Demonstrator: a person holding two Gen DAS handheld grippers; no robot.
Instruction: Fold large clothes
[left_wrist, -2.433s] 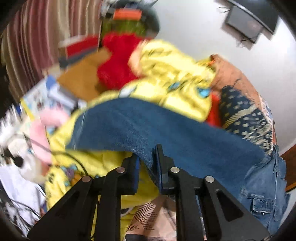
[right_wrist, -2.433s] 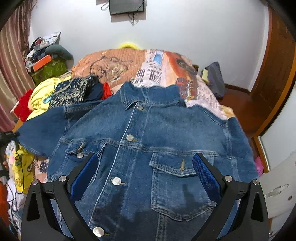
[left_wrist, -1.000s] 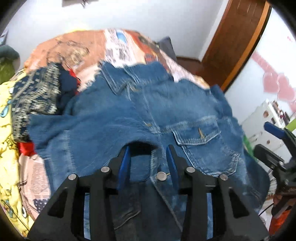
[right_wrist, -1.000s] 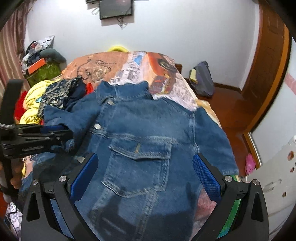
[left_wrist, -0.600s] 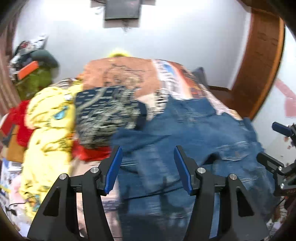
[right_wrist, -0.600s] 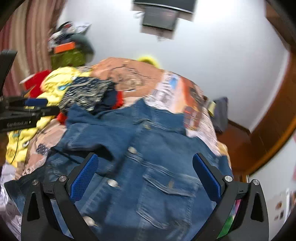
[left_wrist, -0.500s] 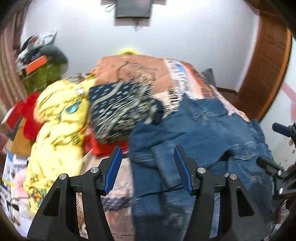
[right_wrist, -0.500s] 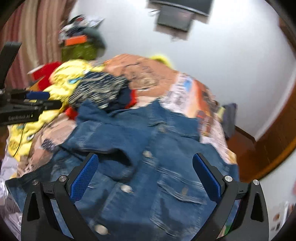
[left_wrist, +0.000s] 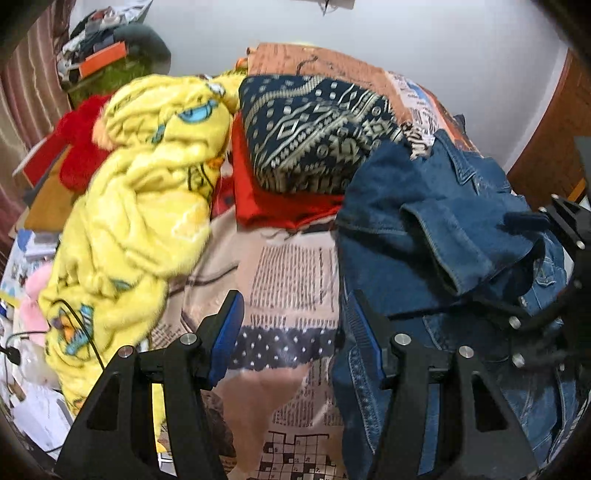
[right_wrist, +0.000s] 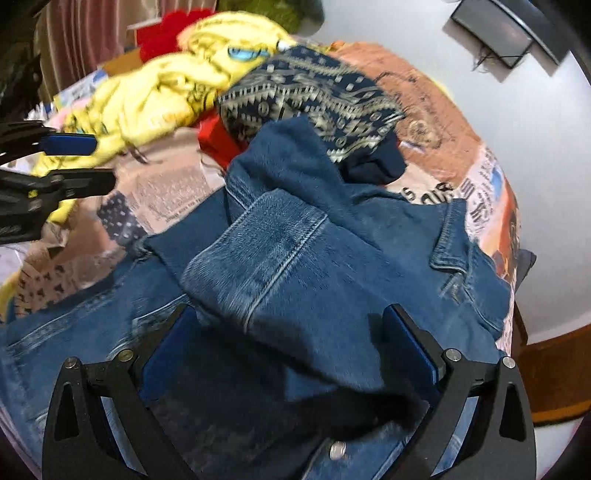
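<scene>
My right claw (right_wrist: 291, 354) hangs with jaws spread wide, gripping nothing, just above the folded-in sleeve (right_wrist: 266, 266) of the denim jacket (right_wrist: 369, 258). My left claw (left_wrist: 295, 328) is likewise agape and empty, over the bedspread (left_wrist: 291, 266) beside the jacket's edge. The jacket lies on the bed, front up, 1 sleeve laid across its chest. I judge the sleeve fold is in hand; next I should flatten that sleeve, then take the other.

Blue denim jacket (right_wrist: 295, 258), yellow cartoon blanket (left_wrist: 147, 184), navy-and-cream geometric cloth (left_wrist: 314, 129), red cloth (left_wrist: 266, 206), newsprint-patterned bedsheet (left_wrist: 288, 288).
</scene>
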